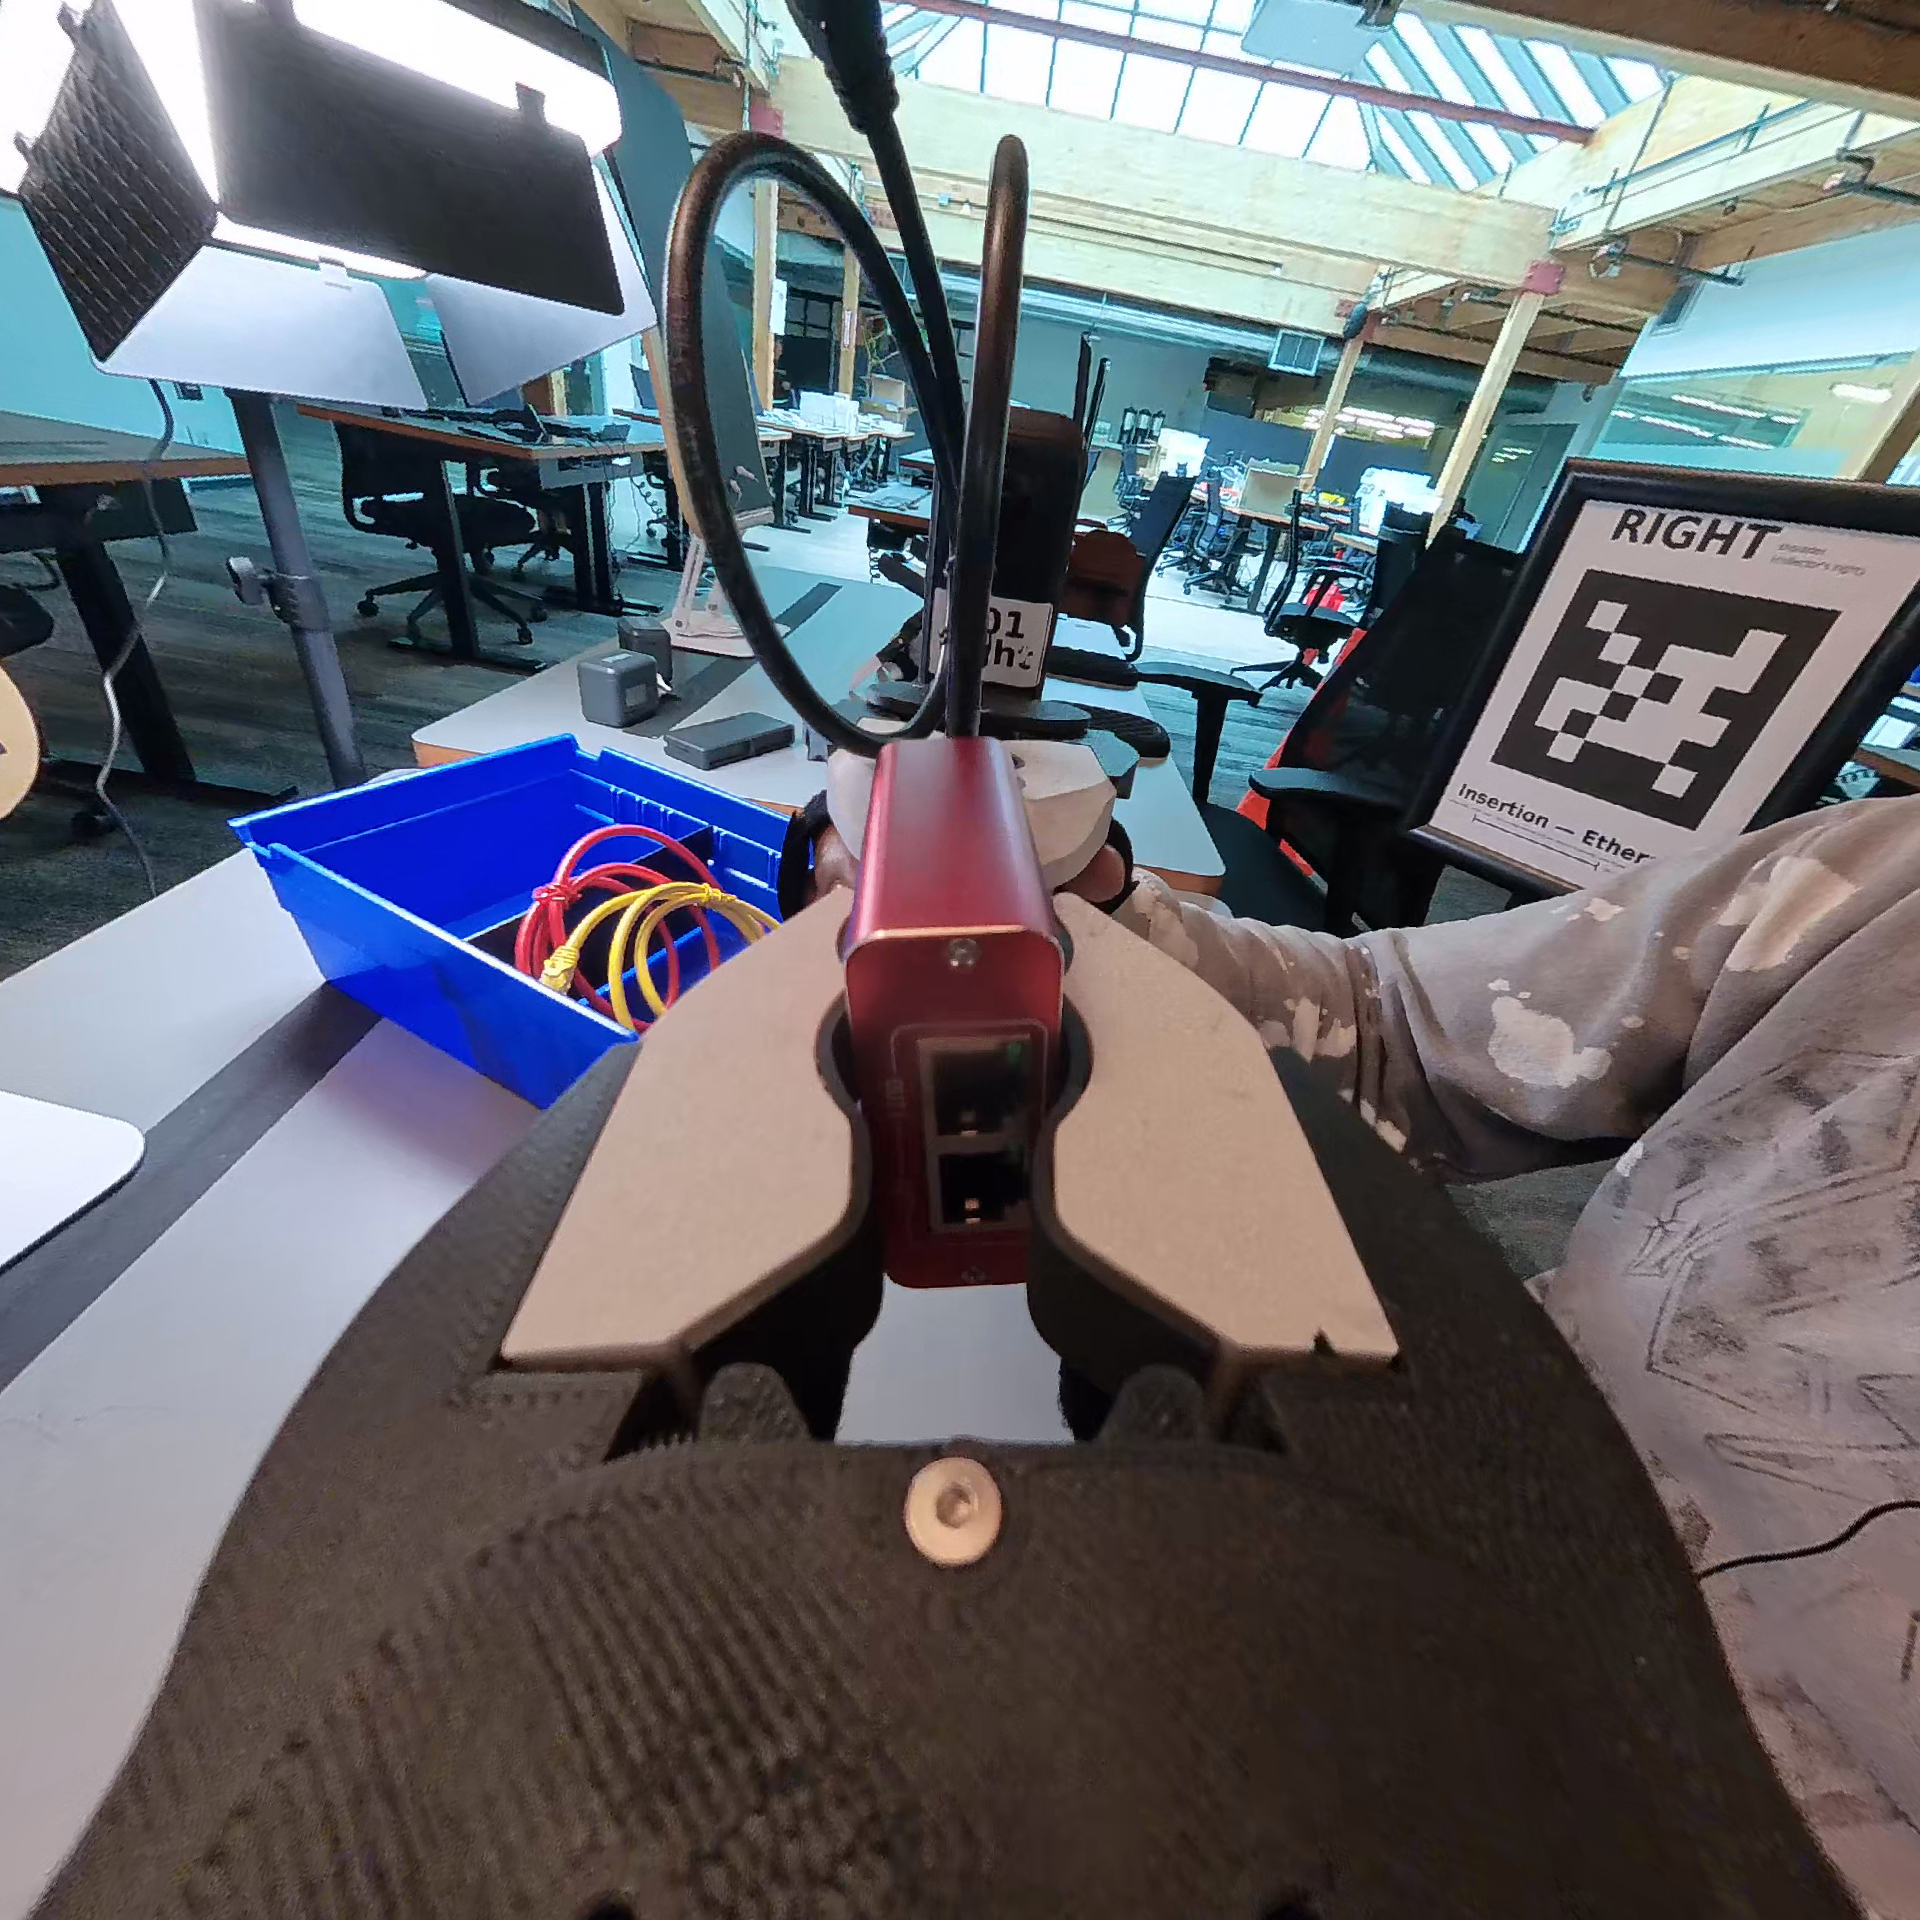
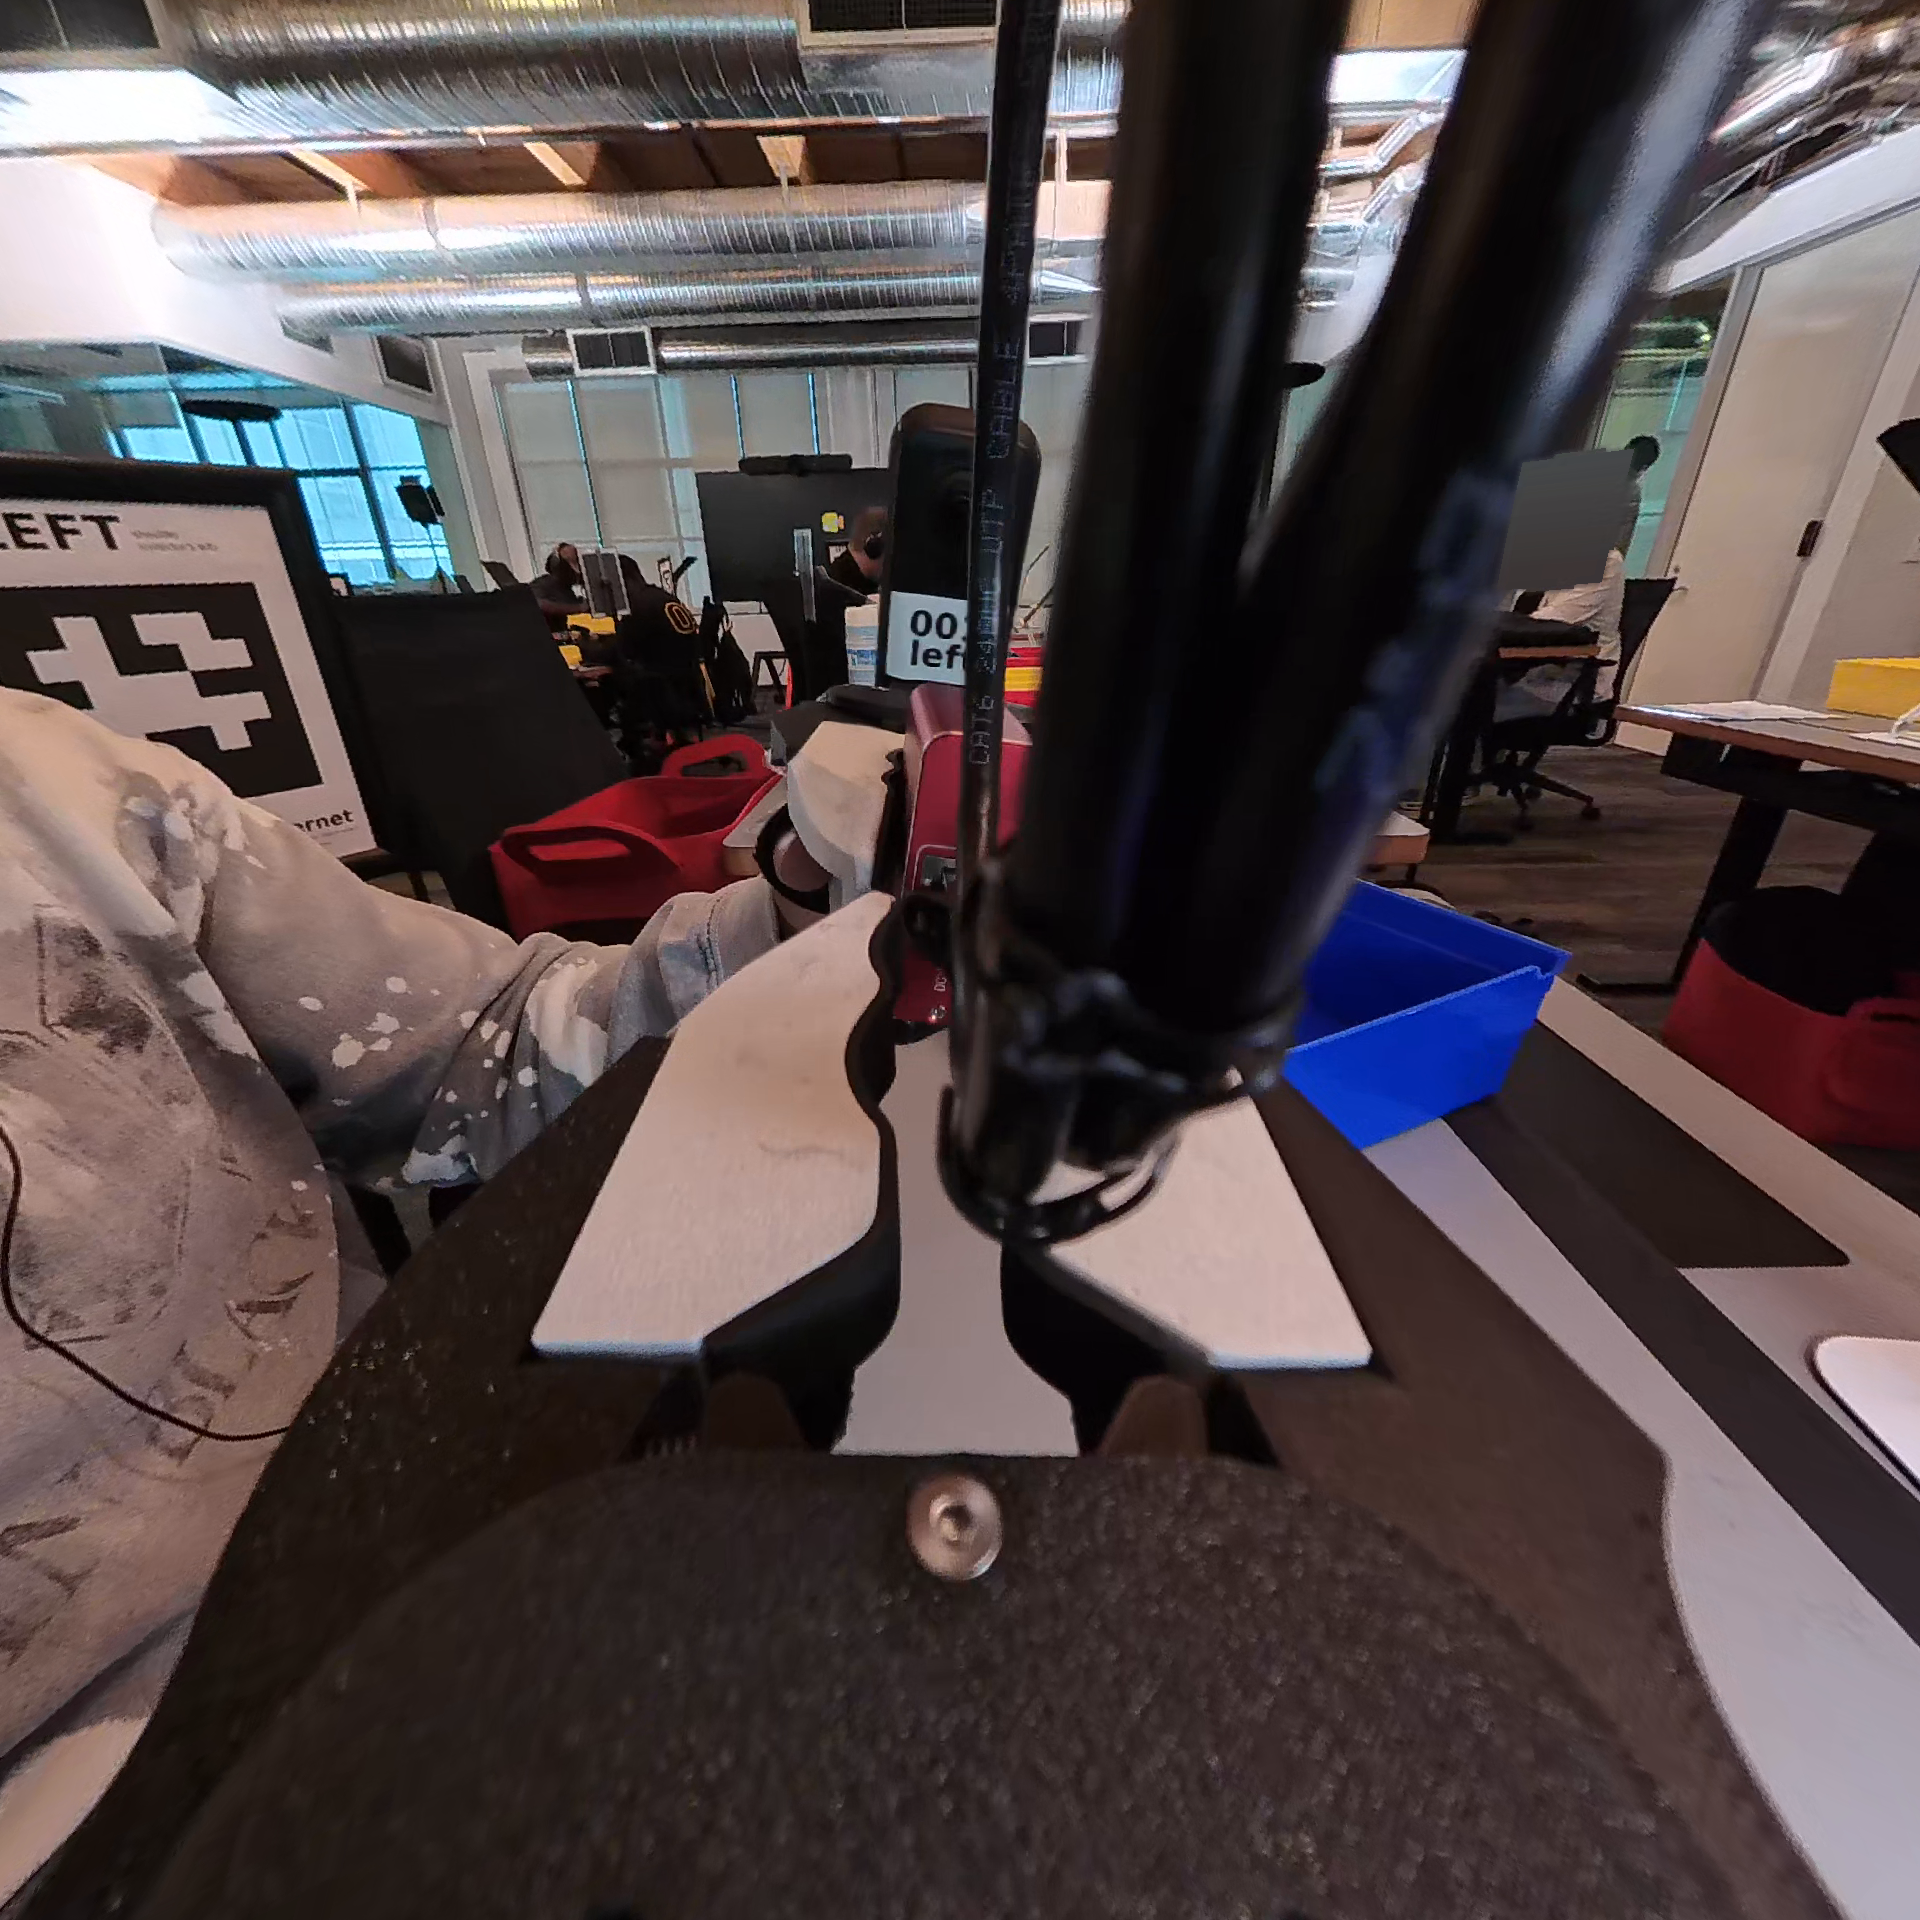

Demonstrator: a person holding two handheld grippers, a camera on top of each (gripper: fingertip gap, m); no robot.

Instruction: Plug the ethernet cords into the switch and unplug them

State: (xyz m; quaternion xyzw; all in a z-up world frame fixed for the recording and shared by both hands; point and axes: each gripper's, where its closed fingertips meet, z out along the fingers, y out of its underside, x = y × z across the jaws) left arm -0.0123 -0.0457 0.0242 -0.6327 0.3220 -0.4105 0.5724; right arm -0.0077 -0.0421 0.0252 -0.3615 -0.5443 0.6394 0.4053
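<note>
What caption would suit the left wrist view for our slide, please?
Left gripper clamps a red switch, two empty ports facing the camera; black cable loops beyond it.

black cable (image 2: 1174,623) blurred, cut off at top edge, hiding the right gripper (image 2: 951,1049) fingertip

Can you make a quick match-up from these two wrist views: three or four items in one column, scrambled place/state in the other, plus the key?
Items
1. red switch
2. black ethernet cord
3. yellow and red cords
4. blue bin

Places/states
A. coiled inside the bin
B. bundled and tied, between the right gripper's fingers
C. clamped in the left gripper, two empty ports facing the camera
D. sitting on the grey table

Pairs: 1-C, 2-B, 3-A, 4-D
</note>
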